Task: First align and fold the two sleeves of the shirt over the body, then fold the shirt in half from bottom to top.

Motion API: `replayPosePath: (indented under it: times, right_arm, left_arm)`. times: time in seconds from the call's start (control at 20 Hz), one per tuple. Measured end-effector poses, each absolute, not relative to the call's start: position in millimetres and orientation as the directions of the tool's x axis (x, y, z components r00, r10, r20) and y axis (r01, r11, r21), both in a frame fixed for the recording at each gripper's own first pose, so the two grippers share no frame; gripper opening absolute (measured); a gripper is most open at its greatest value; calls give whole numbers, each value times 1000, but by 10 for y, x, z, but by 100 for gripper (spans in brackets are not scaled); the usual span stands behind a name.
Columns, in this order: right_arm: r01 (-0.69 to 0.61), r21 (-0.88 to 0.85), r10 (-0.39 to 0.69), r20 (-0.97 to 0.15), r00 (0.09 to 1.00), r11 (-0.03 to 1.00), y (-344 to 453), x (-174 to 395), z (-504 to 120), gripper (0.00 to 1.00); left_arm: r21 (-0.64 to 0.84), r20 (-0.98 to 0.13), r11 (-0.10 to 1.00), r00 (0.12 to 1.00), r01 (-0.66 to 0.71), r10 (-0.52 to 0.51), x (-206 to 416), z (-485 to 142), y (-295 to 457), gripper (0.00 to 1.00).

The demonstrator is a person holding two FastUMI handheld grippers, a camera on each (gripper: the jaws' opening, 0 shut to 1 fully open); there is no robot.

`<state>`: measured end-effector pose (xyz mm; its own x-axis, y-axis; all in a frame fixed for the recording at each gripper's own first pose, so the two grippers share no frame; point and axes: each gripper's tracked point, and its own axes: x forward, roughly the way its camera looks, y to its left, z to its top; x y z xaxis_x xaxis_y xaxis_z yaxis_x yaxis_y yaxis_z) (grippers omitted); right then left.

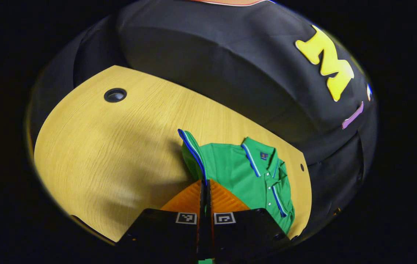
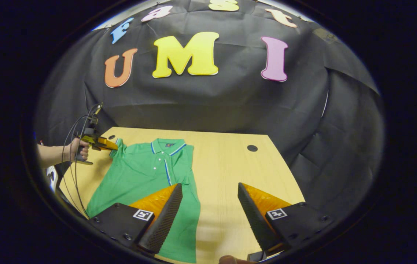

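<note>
In the right gripper view, a hand at the left edge grips the left gripper, cables looping from its handle, its tips meeting the sleeve of a green polo shirt. The shirt lies face up on a wooden table, collar toward the wall, filling the lower left of the frame. The right gripper hangs at lower centre with its jaws spread wide; one finger sits over the shirt's lower body, the other over bare wood, and whether either touches is unclear. A round hole marks the tabletop at upper right.

In the left gripper view, the tabletop sweeps across the left half, with a round hole at upper left. At lower centre the jaws are pressed together on the sleeve's striped cuff, which stands up ahead of them. The shirt's body spreads to the right, collar and button placket in sight; a small chest label is too small to read.
</note>
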<state>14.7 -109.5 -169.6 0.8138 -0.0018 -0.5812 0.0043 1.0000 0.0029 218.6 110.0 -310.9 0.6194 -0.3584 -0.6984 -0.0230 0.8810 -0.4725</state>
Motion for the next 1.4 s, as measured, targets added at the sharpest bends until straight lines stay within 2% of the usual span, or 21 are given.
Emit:
replayPosePath:
  times: [0.05,0.1,0.2,0.45,0.7,0.9,1.0,1.1,1.25,1.4]
  right_arm:
    - [12,5,-7,-575,818,1000,-1110,148,-1681,99]
    - [17,8,-10,-568,823,1000,-1117,148,-1667,94]
    - [16,10,-8,-557,831,1000,-1117,111,-1631,94]
    - [19,17,-6,-543,840,1000,-1163,-54,-1599,94]
    - [48,34,-22,-537,843,998,-1282,-219,-1605,94]
    - [65,44,-32,-530,847,997,-1366,-291,-1610,93]
    - [64,45,-30,-531,847,997,-1365,-313,-1635,93]
    - [49,36,-22,-532,846,998,-1346,-316,-1660,94]
    - [10,46,17,-542,840,999,-1210,-290,-1708,94]
    - [-23,61,52,-536,843,998,-1065,-224,-1705,94]
  left_arm:
    - [-469,-698,883,616,-10,-364,2159,-3067,1063,3]
    - [-461,-702,887,614,-3,-362,2139,-3051,1029,3]
    - [-437,-705,899,618,8,-348,2112,-2983,971,3]
    - [-193,-766,976,605,105,-217,2035,-2940,893,3]
    - [-100,-784,968,581,229,-218,1882,-2980,322,3]
    - [7,-799,952,574,307,-179,1717,-3152,12,5]
    - [29,-795,941,579,338,-183,1643,-3221,-138,13]
    - [39,-779,938,598,345,-188,1576,-3165,-224,37]
    - [46,-754,951,635,306,-168,1457,-3039,-196,100]
    - [24,-722,965,672,261,-164,1266,-2840,-117,100]
